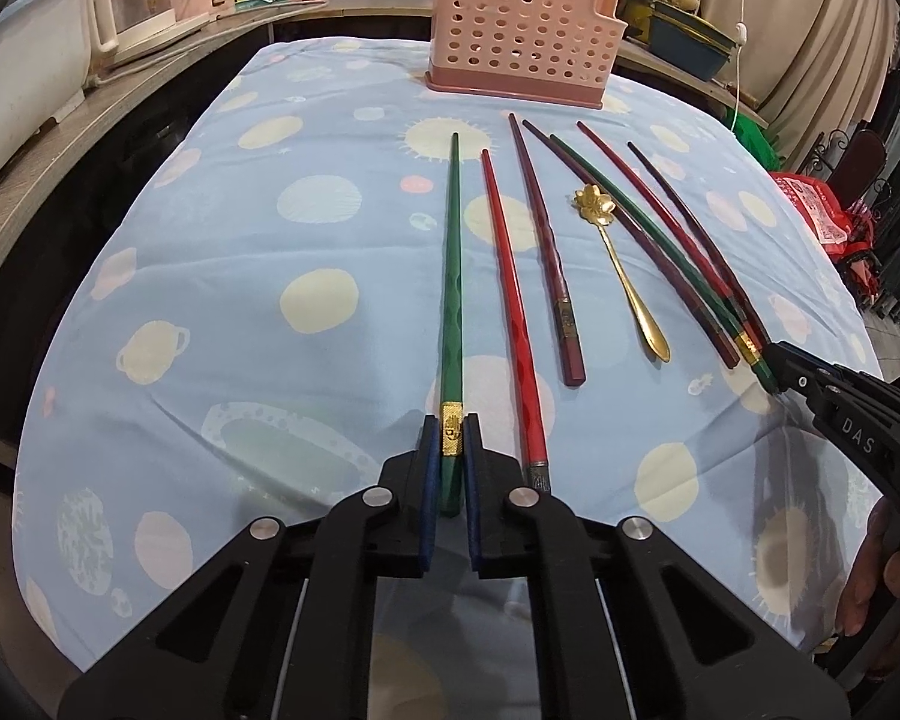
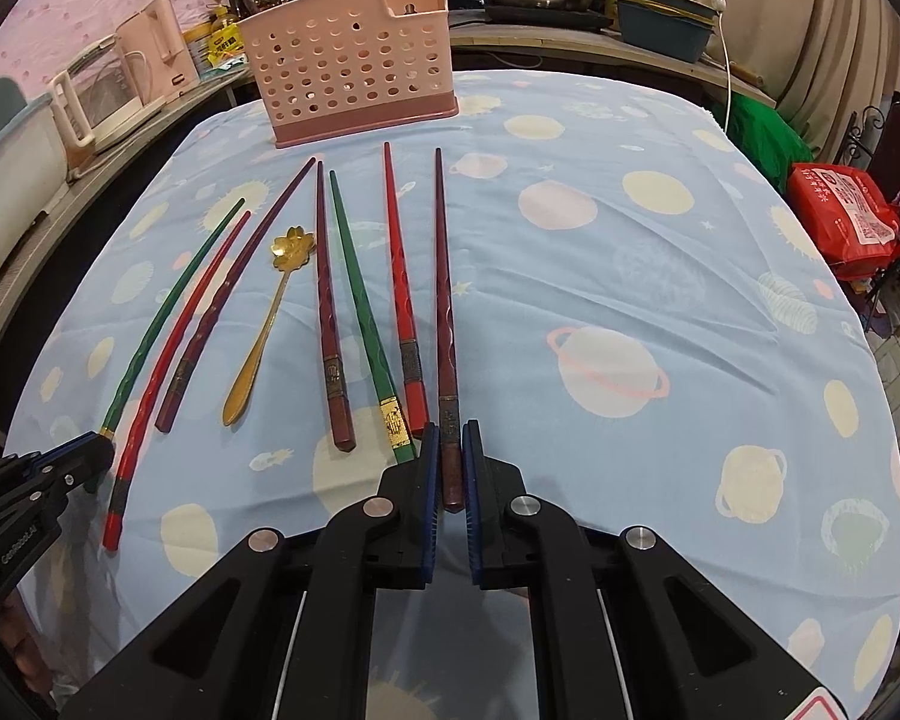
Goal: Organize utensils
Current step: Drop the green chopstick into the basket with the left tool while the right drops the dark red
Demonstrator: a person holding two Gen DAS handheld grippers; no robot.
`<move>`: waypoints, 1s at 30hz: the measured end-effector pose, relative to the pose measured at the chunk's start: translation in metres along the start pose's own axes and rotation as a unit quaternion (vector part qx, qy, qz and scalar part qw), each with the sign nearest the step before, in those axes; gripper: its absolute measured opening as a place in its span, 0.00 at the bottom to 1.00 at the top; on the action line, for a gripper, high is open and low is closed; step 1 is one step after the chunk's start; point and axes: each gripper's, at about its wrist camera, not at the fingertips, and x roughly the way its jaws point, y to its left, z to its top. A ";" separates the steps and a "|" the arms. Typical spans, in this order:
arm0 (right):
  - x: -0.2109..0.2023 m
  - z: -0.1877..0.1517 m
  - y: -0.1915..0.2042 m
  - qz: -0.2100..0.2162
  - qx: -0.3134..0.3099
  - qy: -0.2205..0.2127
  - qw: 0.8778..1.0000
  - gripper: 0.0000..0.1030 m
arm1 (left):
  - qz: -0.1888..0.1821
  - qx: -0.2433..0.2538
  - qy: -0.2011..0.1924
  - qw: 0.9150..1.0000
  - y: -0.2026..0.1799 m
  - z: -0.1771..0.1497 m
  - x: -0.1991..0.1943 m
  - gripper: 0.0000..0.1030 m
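1. Nearest the left wrist camera we see the left tool (image 1: 452,450), its pads narrowed onto the butt end of a green chopstick (image 1: 452,300), at the gold band. The stick lies flat on the table (image 1: 210,240), pointing to the far edge.
2. The right tool (image 2: 450,456) is likewise nearly closed around the butt of a dark maroon chopstick (image 2: 444,300), the rightmost of the row; whether it presses firmly we cannot tell.
3. Other chopsticks and a gold spoon (image 2: 270,324) lie between these two, near the middle.
4. The pink perforated holder (image 2: 354,60) stands at the far edge, well apart from both tools.
5. Judgement: the grasp step is in hand. Next move calls for lifting each stick, tipping it upright, and lowering it into the holder.
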 end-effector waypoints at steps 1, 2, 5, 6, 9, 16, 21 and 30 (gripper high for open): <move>-0.001 0.000 0.000 0.000 0.000 0.000 1.000 0.07 | -0.001 -0.001 0.001 1.000 0.000 0.000 -0.001 0.07; -0.003 0.000 0.001 0.000 0.000 0.000 1.000 0.07 | -0.002 -0.002 0.002 1.000 0.001 0.000 -0.001 0.07; -0.007 0.002 0.002 0.001 -0.001 -0.002 1.000 0.07 | -0.002 -0.004 0.001 1.000 0.000 0.000 -0.004 0.07; -0.008 0.003 0.002 0.002 0.000 -0.003 1.000 0.07 | -0.003 -0.004 0.000 1.000 0.001 0.001 -0.005 0.07; -0.014 0.006 0.003 0.004 0.000 -0.006 1.000 0.07 | -0.005 -0.006 -0.003 1.000 0.001 0.003 -0.009 0.07; -0.030 0.013 0.006 0.008 0.000 -0.017 1.000 0.07 | -0.009 -0.010 -0.015 1.000 0.001 0.008 -0.022 0.07; -0.041 0.017 0.007 0.012 0.001 -0.024 1.000 0.07 | -0.014 -0.013 -0.027 0.999 0.002 0.013 -0.035 0.07; -0.071 0.031 0.002 0.025 0.008 -0.055 0.998 0.07 | -0.022 -0.016 -0.060 0.998 0.005 0.033 -0.068 0.07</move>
